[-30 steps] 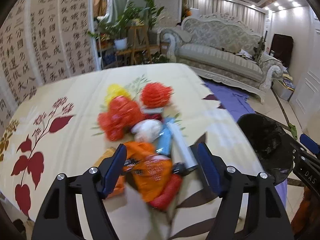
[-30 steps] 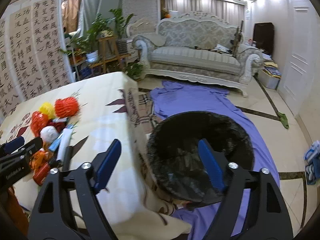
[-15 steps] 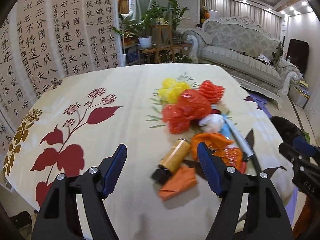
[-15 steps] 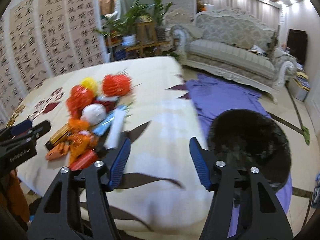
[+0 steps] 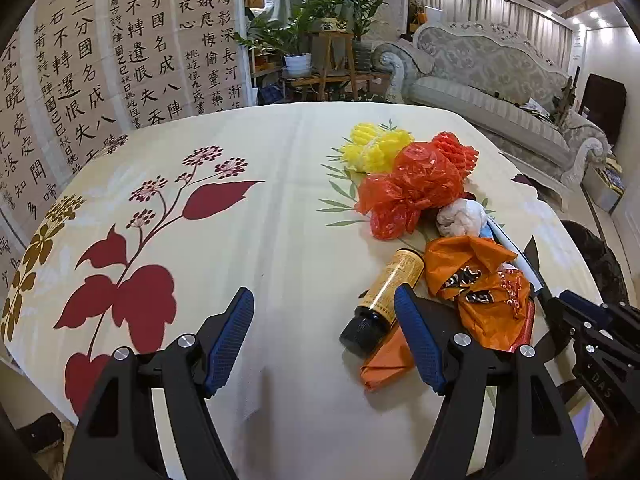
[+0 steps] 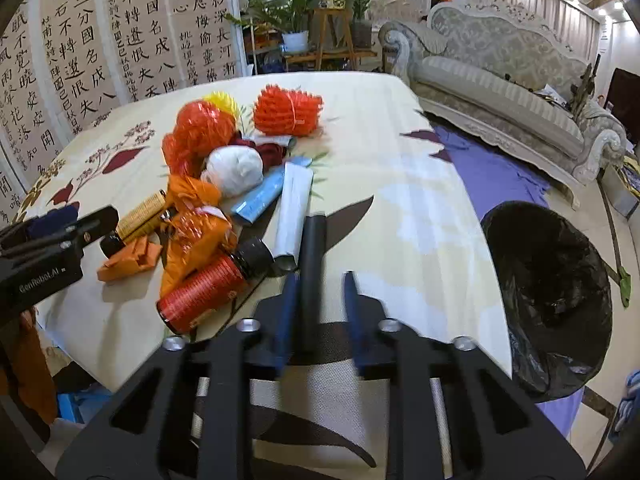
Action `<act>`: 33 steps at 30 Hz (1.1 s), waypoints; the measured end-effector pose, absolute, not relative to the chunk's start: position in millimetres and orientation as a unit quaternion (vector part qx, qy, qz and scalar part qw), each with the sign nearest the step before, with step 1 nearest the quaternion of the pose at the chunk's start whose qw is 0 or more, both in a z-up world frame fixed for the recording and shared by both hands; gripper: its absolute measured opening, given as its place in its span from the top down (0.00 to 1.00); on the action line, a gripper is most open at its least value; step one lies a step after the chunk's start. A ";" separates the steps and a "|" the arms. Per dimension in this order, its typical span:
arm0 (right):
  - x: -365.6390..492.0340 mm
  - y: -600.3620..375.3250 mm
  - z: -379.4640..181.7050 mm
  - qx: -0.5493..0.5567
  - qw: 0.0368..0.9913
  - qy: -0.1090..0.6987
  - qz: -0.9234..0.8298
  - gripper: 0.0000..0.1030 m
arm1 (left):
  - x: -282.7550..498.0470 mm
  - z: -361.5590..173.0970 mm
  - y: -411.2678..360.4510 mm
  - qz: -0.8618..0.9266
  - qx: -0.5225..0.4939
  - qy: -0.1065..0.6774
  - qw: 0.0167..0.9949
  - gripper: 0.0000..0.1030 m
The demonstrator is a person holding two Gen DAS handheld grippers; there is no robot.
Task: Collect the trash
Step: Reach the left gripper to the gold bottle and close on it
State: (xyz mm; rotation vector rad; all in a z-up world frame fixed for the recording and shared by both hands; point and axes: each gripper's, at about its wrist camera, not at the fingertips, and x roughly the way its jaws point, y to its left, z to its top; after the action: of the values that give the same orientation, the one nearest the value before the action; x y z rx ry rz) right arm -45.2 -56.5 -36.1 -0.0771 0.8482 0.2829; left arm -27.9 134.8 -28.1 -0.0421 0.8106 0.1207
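Observation:
A heap of trash lies on the flowered tablecloth [image 5: 280,240]: a red plastic bag [image 5: 416,184], a yellow net [image 5: 372,148], a white wad [image 5: 460,218], an orange wrapper [image 5: 480,280] and a yellow-brown bottle [image 5: 394,284]. My left gripper [image 5: 322,292] hangs open over bare cloth just left of that bottle, holding nothing. My right gripper [image 6: 320,276] is at the pile's near right edge. Its blurred jaws are closing tight around a thin black tube [image 6: 314,240] that runs between them. A red bottle [image 6: 208,284] and a silvery tube [image 6: 294,208] lie beside it.
A bin with a black liner [image 6: 560,300] stands on the floor off the table's right edge, on a purple cloth [image 6: 492,168]. A pale sofa [image 6: 500,80], potted plants [image 5: 304,40] and a calligraphy screen [image 5: 100,60] ring the table.
The right gripper swung from over the bin to the table and drew its jaws in around the black tube. The left gripper shifted left, so the pile now sits to its right.

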 end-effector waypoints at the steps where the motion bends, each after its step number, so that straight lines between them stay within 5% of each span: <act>1: -44.5 -58.6 -37.2 -0.036 0.901 0.410 0.135 0.88 | -25.9 -28.6 133.8 0.054 -0.019 0.396 0.917 0.31; 7: -38.3 -67.3 -39.6 -0.029 0.904 0.407 0.127 0.90 | -14.0 -34.5 125.8 0.038 -0.001 0.407 0.913 0.32; 19: -31.4 -71.2 -40.7 -0.015 0.904 0.404 0.135 0.88 | -2.6 -45.6 122.2 -0.003 -0.011 0.435 0.900 0.76; 33: -23.4 -68.6 -42.4 -0.021 0.906 0.400 0.135 0.84 | -3.0 -40.1 132.9 0.010 -0.040 0.426 0.904 0.76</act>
State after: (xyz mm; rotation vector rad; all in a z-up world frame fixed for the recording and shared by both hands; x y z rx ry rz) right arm -23.4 -68.6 -42.4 -0.0440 0.8268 0.2784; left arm -3.0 132.9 -40.1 -0.0817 0.8798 0.0196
